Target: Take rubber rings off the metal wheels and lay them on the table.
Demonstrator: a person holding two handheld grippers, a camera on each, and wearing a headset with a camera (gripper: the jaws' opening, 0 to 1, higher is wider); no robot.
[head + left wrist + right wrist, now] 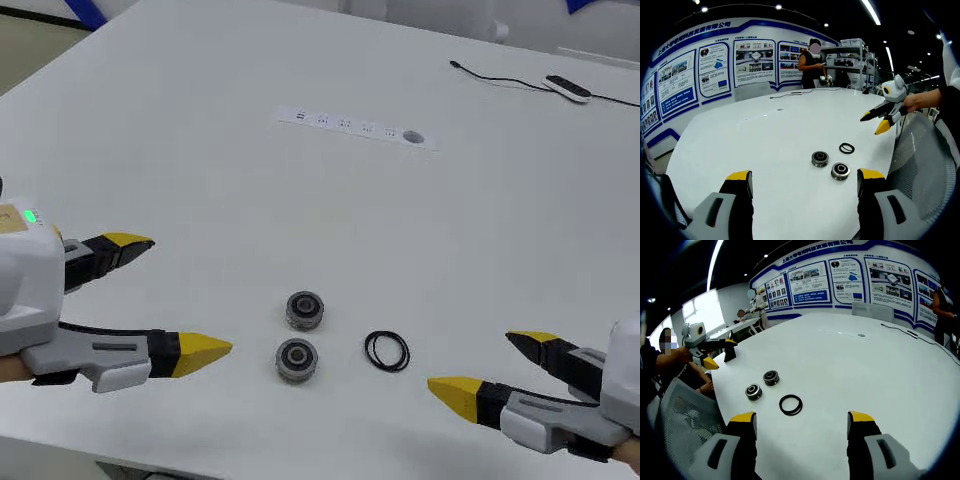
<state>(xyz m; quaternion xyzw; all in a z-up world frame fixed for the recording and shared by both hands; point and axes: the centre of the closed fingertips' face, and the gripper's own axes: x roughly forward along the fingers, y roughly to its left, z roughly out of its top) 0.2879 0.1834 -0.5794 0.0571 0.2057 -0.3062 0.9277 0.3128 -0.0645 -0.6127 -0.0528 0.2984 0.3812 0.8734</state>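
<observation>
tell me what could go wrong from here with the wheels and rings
1. The nearer round metal wheel and the farther round metal wheel lie close together, so the open left gripper might knock one while grasping the other.
2. The thin black rubber rings lie flat on the white table just ahead of the open right gripper, which could sweep them aside.

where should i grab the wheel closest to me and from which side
Pinch the nearer wheel across its round outer rim, coming straight down from above: it seems to lie flat, hub up, with bare table to its left and right.
</observation>
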